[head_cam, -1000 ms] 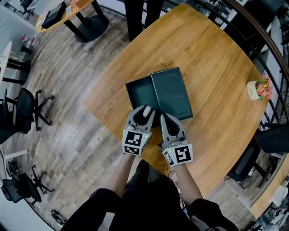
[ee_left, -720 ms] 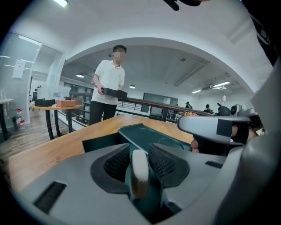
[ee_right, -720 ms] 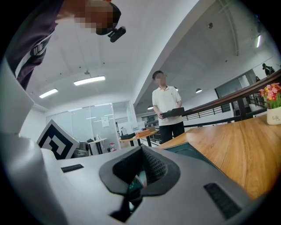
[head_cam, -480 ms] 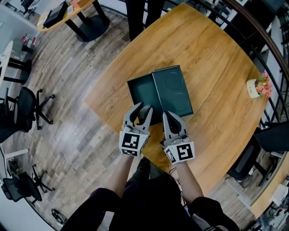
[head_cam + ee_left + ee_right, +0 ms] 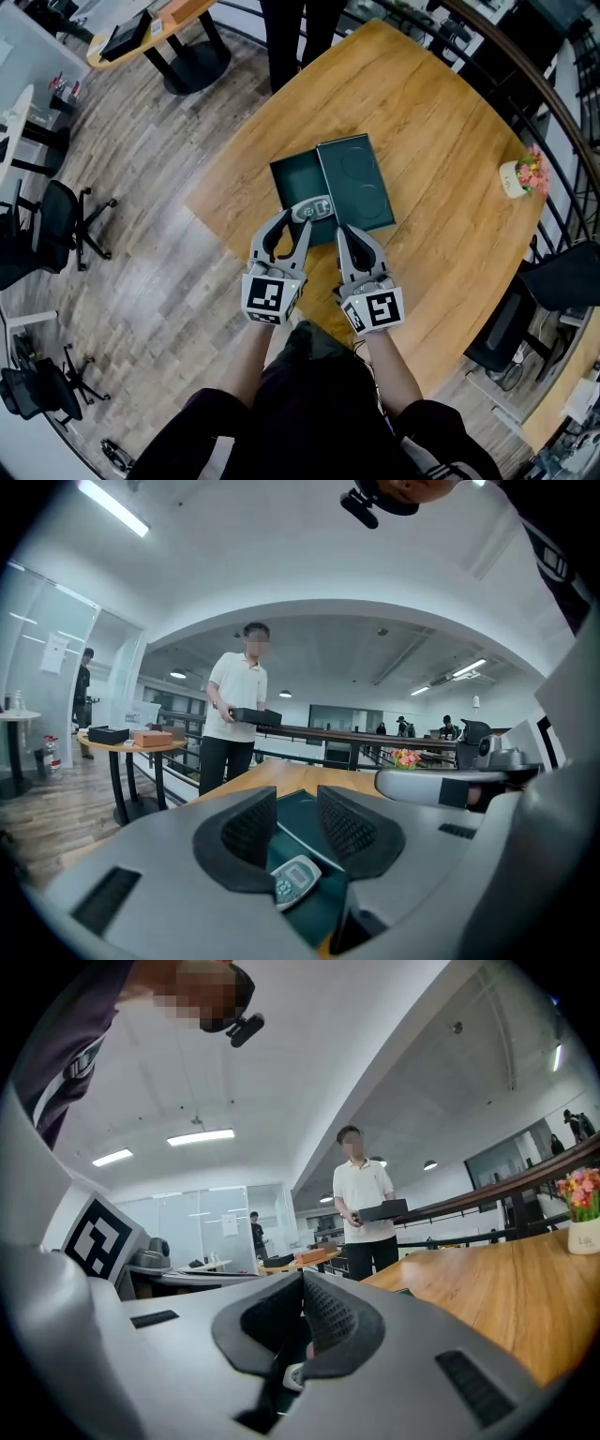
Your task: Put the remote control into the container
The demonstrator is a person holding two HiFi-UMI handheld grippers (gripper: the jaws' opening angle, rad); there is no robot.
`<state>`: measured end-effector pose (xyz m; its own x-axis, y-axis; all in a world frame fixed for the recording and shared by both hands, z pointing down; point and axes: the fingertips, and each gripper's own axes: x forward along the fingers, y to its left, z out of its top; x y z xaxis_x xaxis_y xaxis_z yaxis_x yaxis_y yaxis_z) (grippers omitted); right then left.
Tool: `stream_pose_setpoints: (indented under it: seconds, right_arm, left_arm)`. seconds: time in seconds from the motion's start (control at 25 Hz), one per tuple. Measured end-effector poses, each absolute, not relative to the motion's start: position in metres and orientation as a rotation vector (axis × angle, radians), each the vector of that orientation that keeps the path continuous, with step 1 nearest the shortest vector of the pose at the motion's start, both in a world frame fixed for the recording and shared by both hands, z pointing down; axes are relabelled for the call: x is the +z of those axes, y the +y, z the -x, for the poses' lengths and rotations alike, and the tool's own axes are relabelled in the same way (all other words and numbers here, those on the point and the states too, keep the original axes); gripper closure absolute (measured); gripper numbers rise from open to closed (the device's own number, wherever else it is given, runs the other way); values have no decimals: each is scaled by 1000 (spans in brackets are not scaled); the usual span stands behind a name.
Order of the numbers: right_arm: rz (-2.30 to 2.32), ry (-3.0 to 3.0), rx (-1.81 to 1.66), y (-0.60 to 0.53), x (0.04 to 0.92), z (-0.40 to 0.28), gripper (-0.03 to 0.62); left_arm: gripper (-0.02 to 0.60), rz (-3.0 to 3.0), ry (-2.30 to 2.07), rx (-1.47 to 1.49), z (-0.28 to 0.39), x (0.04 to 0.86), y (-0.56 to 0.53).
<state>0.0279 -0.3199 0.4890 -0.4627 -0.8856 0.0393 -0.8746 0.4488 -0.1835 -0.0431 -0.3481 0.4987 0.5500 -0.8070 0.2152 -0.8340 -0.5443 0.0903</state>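
One remote (image 5: 312, 207), one container (image 5: 289, 181)

container (image 5: 292, 183) open above, lid (image 5: 356, 183) alongside

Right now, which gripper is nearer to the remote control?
Left. The left gripper is open just short of the remote control; the right gripper is shut, farther off to its right.

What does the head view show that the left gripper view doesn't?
Only the head view: office chairs on the floor and the marker cube on the left hand-held gripper. Only the left gripper view: a standing person holding a dark box, and ceiling lights. Both: the remote control lying in the green container, by that gripper's open jaws.
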Motion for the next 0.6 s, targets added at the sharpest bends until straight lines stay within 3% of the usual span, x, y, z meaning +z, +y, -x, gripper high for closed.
stream_pose_setpoints:
  seconds: [0.44,0.6]
  right_arm:
    - [1575,2612,-133,-263,426,-8,576]
    - [1572,2604,-113,-246,417,-3,576]
  left_arm:
    - [460,-2717,-1360,37,58,427,-279]
    - [546,-2744,-1364,-24,65,413,-259]
